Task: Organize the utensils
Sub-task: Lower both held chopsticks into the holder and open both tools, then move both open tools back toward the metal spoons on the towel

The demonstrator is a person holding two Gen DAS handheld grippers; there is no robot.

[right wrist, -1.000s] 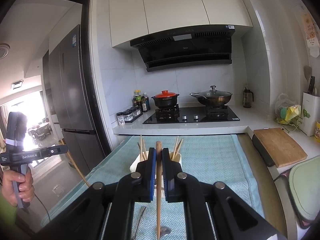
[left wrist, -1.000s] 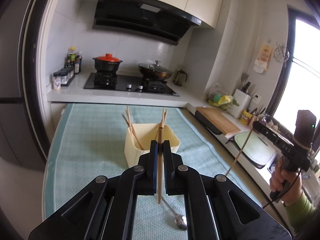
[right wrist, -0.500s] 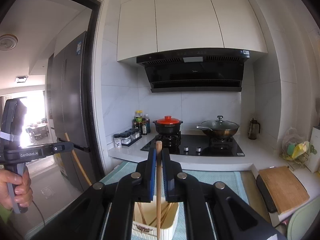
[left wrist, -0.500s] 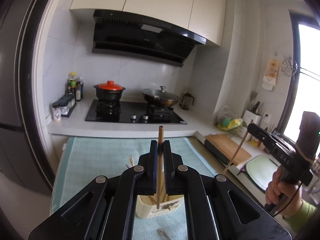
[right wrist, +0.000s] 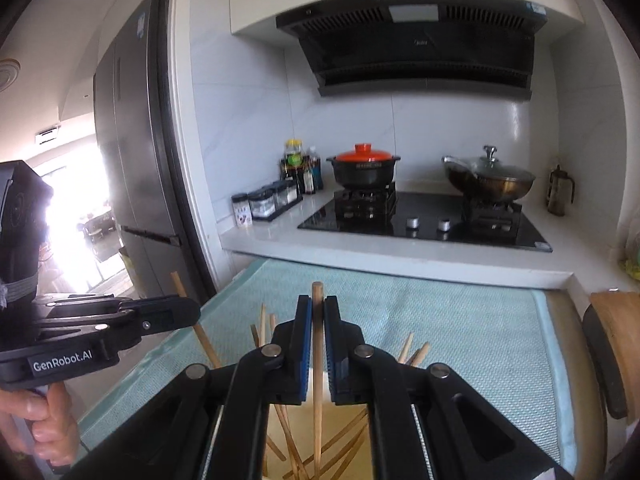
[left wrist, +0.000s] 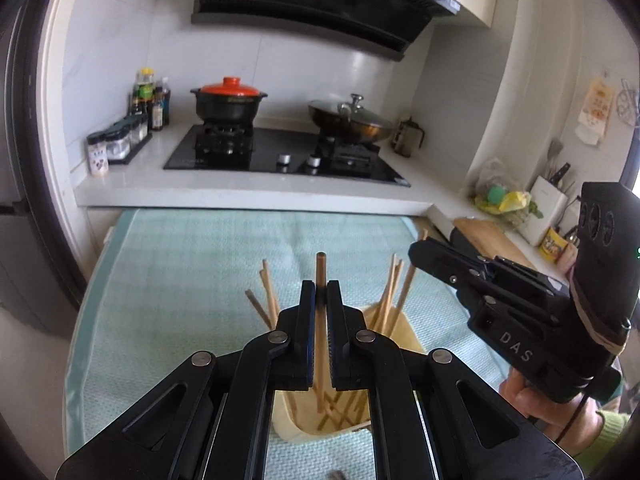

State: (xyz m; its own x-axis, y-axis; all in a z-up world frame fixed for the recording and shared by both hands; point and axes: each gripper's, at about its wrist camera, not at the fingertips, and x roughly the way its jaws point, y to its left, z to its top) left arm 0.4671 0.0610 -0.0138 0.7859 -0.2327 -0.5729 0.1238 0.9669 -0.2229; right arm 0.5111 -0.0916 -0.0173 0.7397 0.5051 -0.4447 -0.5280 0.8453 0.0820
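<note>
My left gripper (left wrist: 320, 292) is shut on a wooden chopstick (left wrist: 320, 268) held upright, its lower end inside the cream utensil holder (left wrist: 296, 416) on the teal mat. My right gripper (right wrist: 317, 308) is shut on another wooden chopstick (right wrist: 317, 380), also upright, its lower end down in the holder (right wrist: 276, 424). Several chopsticks (left wrist: 394, 296) lean inside the holder. Each gripper shows in the other's view: the right one (left wrist: 424, 250) at right, the left one (right wrist: 188, 314) at left.
The teal mat (left wrist: 192, 264) covers the table. Behind it is a white counter with a black hob (left wrist: 280, 152), a red-lidded pot (left wrist: 228, 98), a wok (left wrist: 352, 120) and spice jars (left wrist: 116, 144). A cutting board (left wrist: 488, 236) lies at right, a fridge (right wrist: 132, 152) at left.
Both grippers have come down and together over the holder. The two held chopsticks now reach down into it.
</note>
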